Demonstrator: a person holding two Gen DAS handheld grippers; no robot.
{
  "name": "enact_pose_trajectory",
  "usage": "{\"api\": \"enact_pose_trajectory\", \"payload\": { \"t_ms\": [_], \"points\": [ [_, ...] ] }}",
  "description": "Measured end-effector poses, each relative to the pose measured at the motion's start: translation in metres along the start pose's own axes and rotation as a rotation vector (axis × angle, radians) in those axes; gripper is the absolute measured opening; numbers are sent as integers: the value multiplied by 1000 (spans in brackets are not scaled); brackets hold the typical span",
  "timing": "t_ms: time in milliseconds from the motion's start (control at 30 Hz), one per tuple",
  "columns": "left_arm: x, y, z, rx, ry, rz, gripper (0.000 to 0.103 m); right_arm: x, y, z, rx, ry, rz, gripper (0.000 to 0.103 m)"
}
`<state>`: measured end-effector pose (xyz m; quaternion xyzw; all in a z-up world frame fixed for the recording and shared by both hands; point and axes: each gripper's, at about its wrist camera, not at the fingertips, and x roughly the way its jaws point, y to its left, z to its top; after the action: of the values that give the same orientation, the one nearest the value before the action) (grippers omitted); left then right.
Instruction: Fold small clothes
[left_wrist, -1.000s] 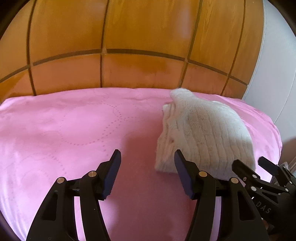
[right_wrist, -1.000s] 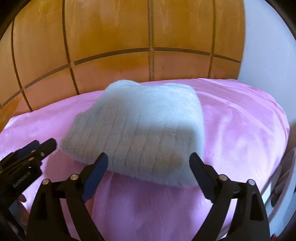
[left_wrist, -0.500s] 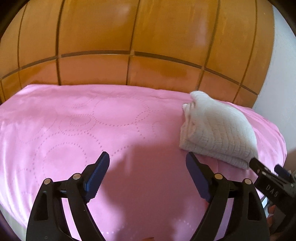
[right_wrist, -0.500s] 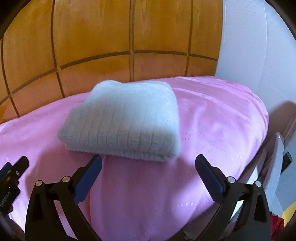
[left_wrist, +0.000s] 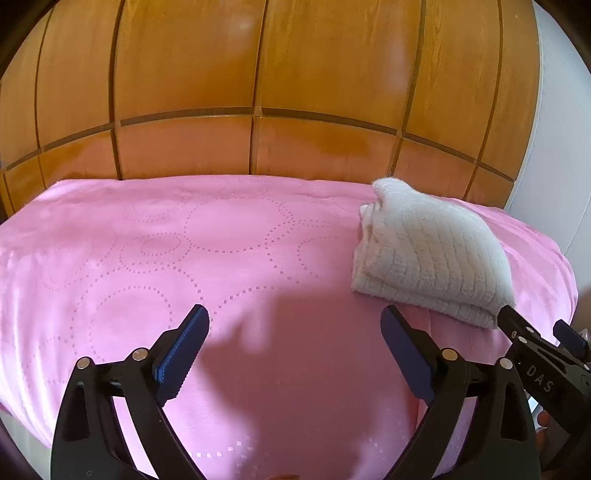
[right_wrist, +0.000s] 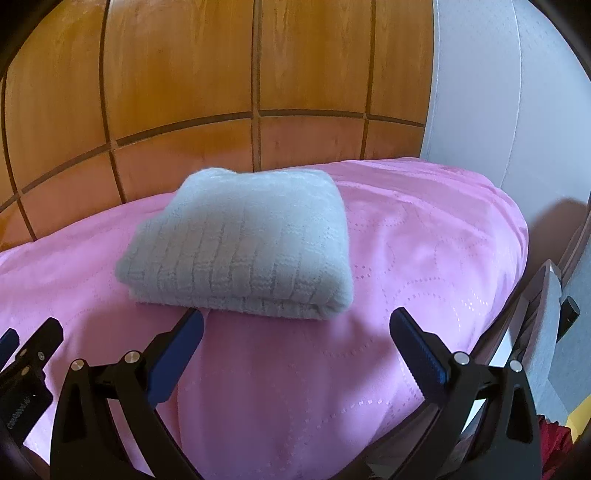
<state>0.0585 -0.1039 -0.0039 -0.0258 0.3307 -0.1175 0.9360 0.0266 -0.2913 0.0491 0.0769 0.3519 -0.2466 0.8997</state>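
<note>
A wooden headboard (left_wrist: 258, 92) of orange-brown panels rises behind the bed, and a pink bedspread (left_wrist: 221, 258) with dotted circle patterns covers the whole surface in front of it. A pale grey wall (right_wrist: 480, 92) shows off to the right side.

On the bedspread, toward its right side and near the headboard, lies a folded knit garment (right_wrist: 240, 251), off-white with a ribbed, blocky texture. It sits as a neat, thick rectangle, layers stacked, with the folded edges showing along the near side and the left end.

The left gripper (left_wrist: 295, 328) hovers over bare pink cloth to the left of the garment, jaws opening, with nothing between them. The right gripper (right_wrist: 295, 325) sits just in front of the garment, jaws spread wide and empty, its left fingertip close under the garment's near edge.

What kind of garment it is cannot be told from the fold. Dark objects at the bed's right edge are cut off and unclear.
</note>
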Motion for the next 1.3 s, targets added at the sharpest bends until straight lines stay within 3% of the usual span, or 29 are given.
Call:
{"api": "enact_pose_trajectory", "payload": {
  "t_ms": [1300],
  "points": [
    [-7, 3, -2, 22, -13, 38, 96, -4, -2, 1, -7, -24, 43, 101]
  ]
}}
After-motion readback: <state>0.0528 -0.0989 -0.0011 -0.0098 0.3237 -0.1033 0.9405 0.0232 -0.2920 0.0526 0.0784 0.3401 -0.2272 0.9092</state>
